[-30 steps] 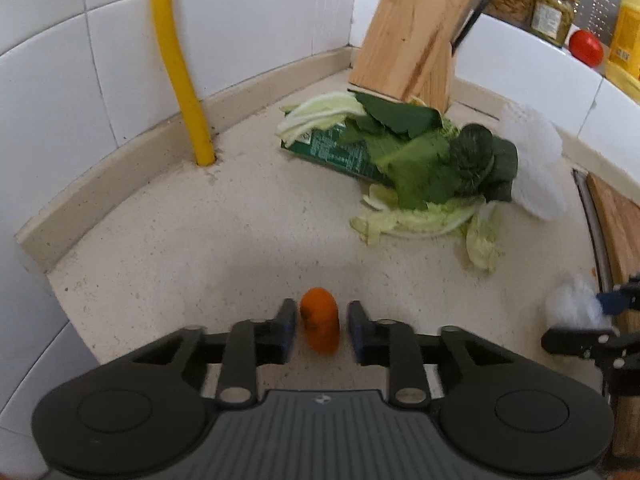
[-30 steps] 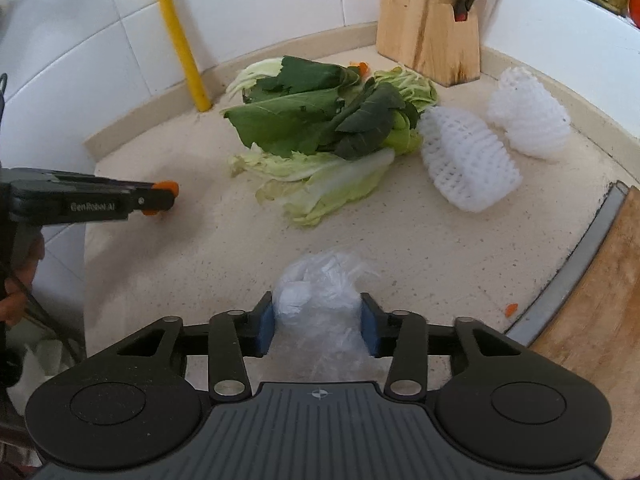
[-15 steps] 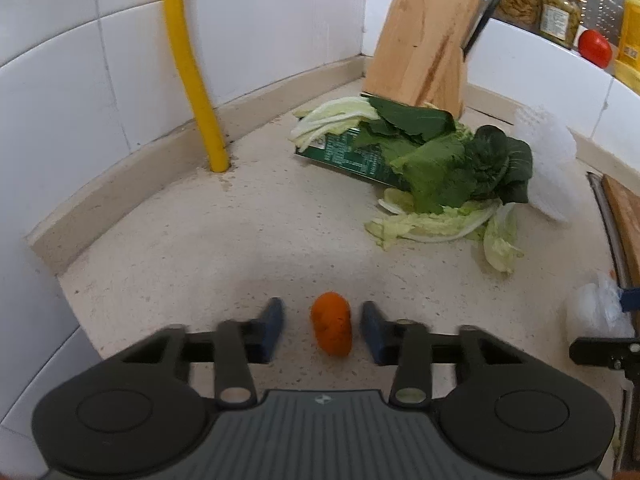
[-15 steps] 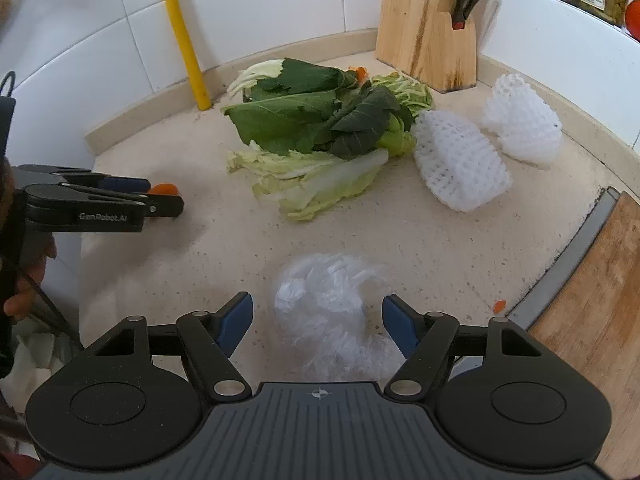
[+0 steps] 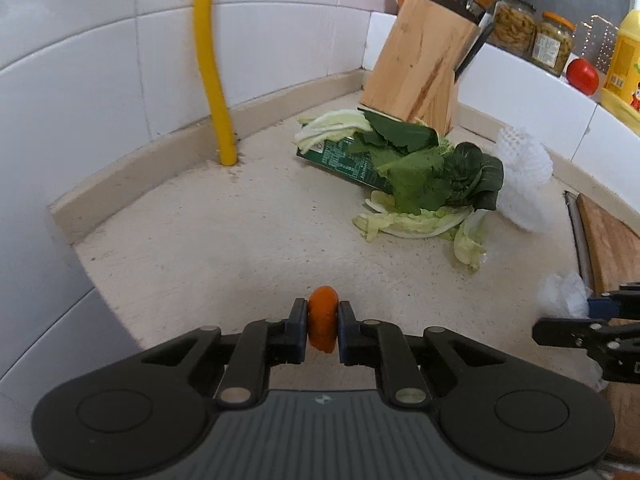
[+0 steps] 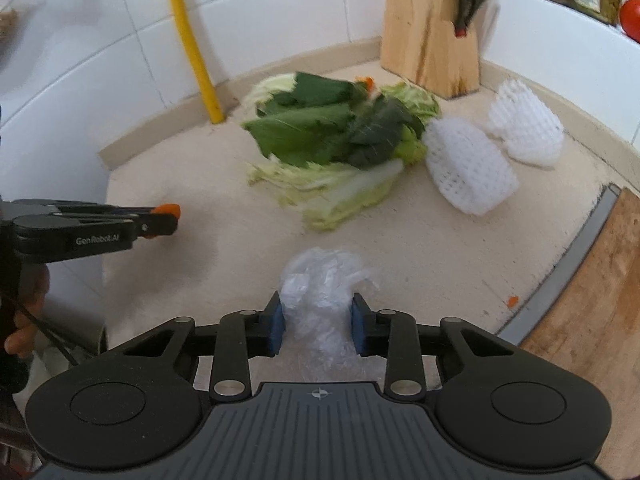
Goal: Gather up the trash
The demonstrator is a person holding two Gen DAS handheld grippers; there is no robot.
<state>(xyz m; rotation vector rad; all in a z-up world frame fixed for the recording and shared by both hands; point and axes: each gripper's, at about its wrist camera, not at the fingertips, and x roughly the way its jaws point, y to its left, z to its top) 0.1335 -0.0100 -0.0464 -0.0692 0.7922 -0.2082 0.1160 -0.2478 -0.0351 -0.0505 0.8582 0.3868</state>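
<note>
Speckled beige counter (image 5: 224, 240) in a white-tiled corner, vegetable scraps and packaging scattered on it.

Left wrist view: left gripper (image 5: 323, 330) has just been closing; its jaws now pinch an orange carrot piece (image 5: 322, 317) on both sides, near the counter's front edge. Leafy greens (image 5: 420, 172) lie over a green carton (image 5: 344, 160) in front of the knife block (image 5: 420, 76); yellow pipe (image 5: 210, 60) runs down the wall. Right wrist view: right gripper (image 6: 318, 326) has just been closing; its blue pads (image 6: 276, 326) touch both flanks of a crumpled clear plastic wrap (image 6: 320, 284) resting on the counter. Two white foam nets (image 6: 468, 168) lie beyond, beside the greens; wooden board (image 6: 592, 308) at right. Background slightly blurred.
</note>
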